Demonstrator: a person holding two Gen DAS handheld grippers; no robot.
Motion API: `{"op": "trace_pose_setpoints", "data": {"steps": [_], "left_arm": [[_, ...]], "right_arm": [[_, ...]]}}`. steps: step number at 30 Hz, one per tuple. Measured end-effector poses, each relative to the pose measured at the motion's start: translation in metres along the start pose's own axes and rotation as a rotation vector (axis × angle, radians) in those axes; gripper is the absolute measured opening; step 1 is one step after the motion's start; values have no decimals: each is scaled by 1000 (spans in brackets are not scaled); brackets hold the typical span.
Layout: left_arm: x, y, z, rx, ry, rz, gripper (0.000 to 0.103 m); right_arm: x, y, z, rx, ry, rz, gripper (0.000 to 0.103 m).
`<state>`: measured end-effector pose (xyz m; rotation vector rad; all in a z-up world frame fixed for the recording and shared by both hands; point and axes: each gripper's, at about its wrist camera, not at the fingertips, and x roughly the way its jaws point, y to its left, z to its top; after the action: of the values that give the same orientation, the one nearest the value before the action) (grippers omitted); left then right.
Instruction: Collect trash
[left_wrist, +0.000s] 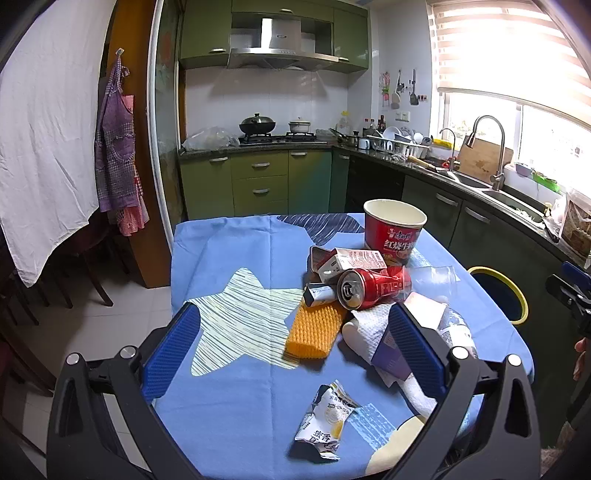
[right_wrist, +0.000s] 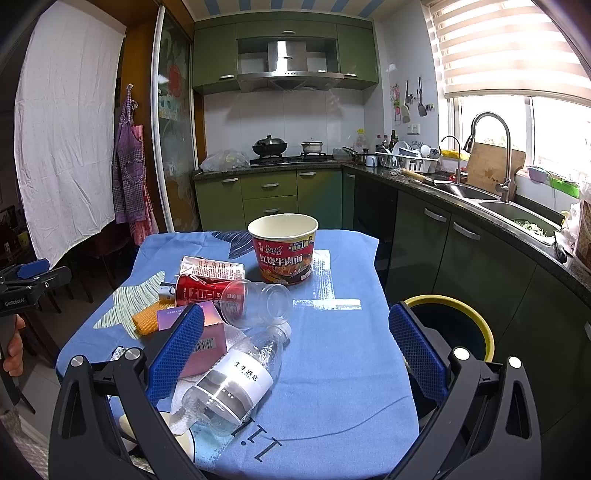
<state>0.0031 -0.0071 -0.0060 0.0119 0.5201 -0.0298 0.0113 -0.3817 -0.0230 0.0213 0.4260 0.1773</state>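
Trash lies on a blue tablecloth (left_wrist: 229, 258): a red noodle cup (left_wrist: 393, 229), a red soda can (left_wrist: 373, 288) on its side, a drink carton (left_wrist: 354, 260), an orange foam net (left_wrist: 314, 328), crumpled paper towel (left_wrist: 369, 328) and a snack wrapper (left_wrist: 327, 421). My left gripper (left_wrist: 295, 317) hangs open above the cloth, holding nothing. In the right wrist view a clear plastic bottle (right_wrist: 236, 380) lies near a clear cup (right_wrist: 266, 302), the soda can (right_wrist: 199, 291) and noodle cup (right_wrist: 282, 247). My right gripper (right_wrist: 295, 317) is open and empty above the bottle.
A dark bin with a yellow rim (right_wrist: 454, 317) stands right of the table, beside the green kitchen cabinets (right_wrist: 480, 258). The bin (left_wrist: 498, 291) also shows in the left wrist view. A white sheet (left_wrist: 48, 129) hangs at left, with chairs below it.
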Motion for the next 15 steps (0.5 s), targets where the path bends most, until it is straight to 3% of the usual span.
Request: {"op": "trace_pose_setpoints", "data": {"steps": [15], "left_arm": [[3,0,0,-4,13,-8,97]], "right_arm": [[5,1,-4,0,5,0,99]]}}
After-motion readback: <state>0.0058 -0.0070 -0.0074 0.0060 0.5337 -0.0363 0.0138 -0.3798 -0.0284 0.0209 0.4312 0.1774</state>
